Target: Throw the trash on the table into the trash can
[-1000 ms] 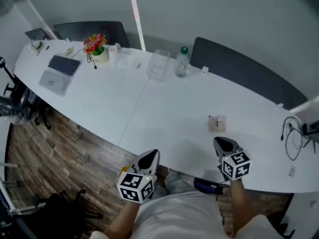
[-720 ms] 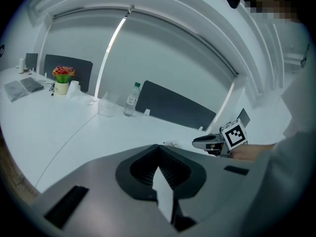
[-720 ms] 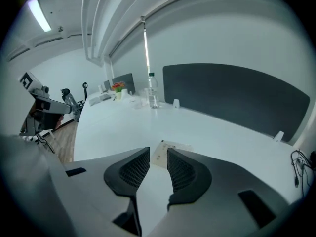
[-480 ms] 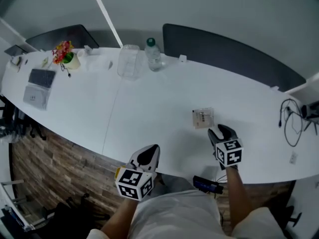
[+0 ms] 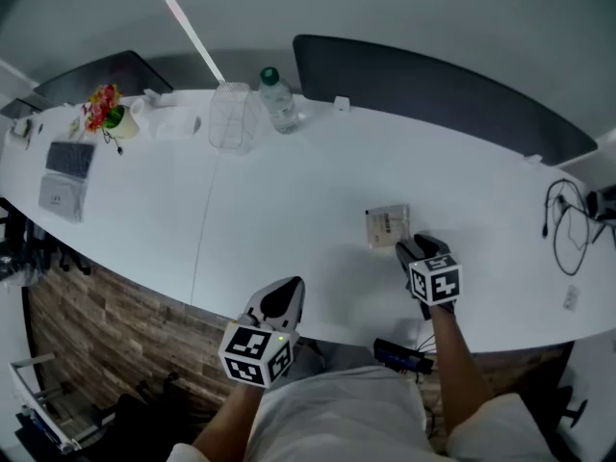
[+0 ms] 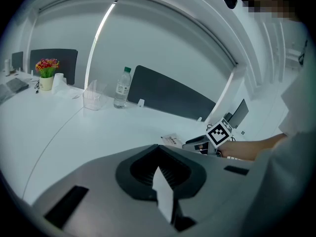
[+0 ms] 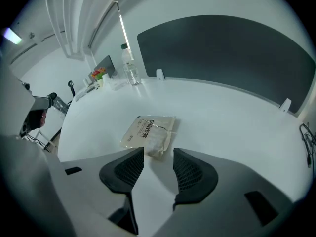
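Note:
A small beige packet with dark print lies flat on the white table; it is the trash. My right gripper hovers just behind its near edge, and its jaws have just been opening. In the right gripper view the packet sits right in front of the open right gripper, its near corner at the gap, untouched by the pads. My left gripper is shut and empty over the table's front edge. The left gripper view shows the packet far off. No trash can is in view.
At the table's far side stand a clear plastic container, a water bottle, a flower pot and a keyboard. Cables lie at the right end. A dark chair back rises behind the table. Wood floor lies below the front edge.
My right gripper has come forward and down to the packet, and its jaws went from shut to open. The left gripper shifted a little and stayed shut.

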